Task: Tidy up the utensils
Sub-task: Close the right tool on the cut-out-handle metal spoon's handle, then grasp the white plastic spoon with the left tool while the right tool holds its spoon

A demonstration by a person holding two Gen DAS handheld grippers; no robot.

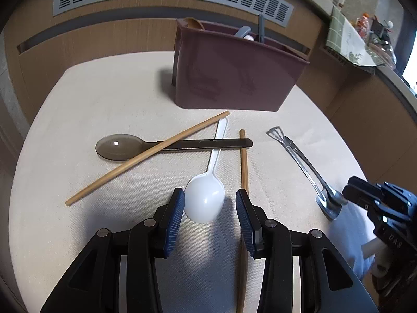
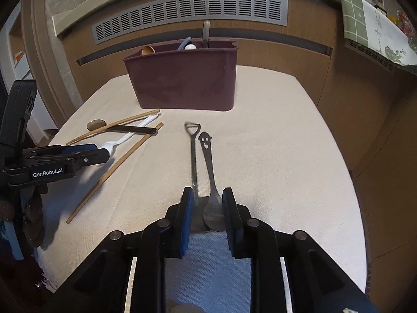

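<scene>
Beige cloth covers your counter [image 1: 104,99], with wood panelling and a long grey vent grille [image 2: 190,13] behind it. At the far side stands a maroon utensil bin [image 1: 234,78]; a wooden spoon sticks up at its left end, and a grey handle, a white one and a dark one near the middle.

Your left gripper [image 1: 209,208] hangs low over the cloth with its blue-padded fingers [image 1: 176,216] apart. The bowl of a white plastic spoon [image 1: 206,198] lies between them; its left edge sits right at the left pad, but whether they touch you cannot tell, and the right pad stands clear. That spoon's handle runs away towards the bin, crossing over a dark translucent spoon [image 1: 120,147] that lies sideways. One chopstick [image 1: 146,156] lies slantwise over the dark spoon; the other chopstick [image 1: 244,161] runs alongside your right finger and under it.

Your right gripper [image 2: 208,206] is over the near right part of the cloth, fingers parted. Between them lie the bowl ends of two metal utensils: a spoon with a smiling face cut in its handle [image 2: 208,161], and a slim shovel-handled piece [image 2: 193,156] just left of it, blurred. The left pad is close against the slim one; the face spoon's bowl rests on the cloth with neither pad pressing it.
</scene>
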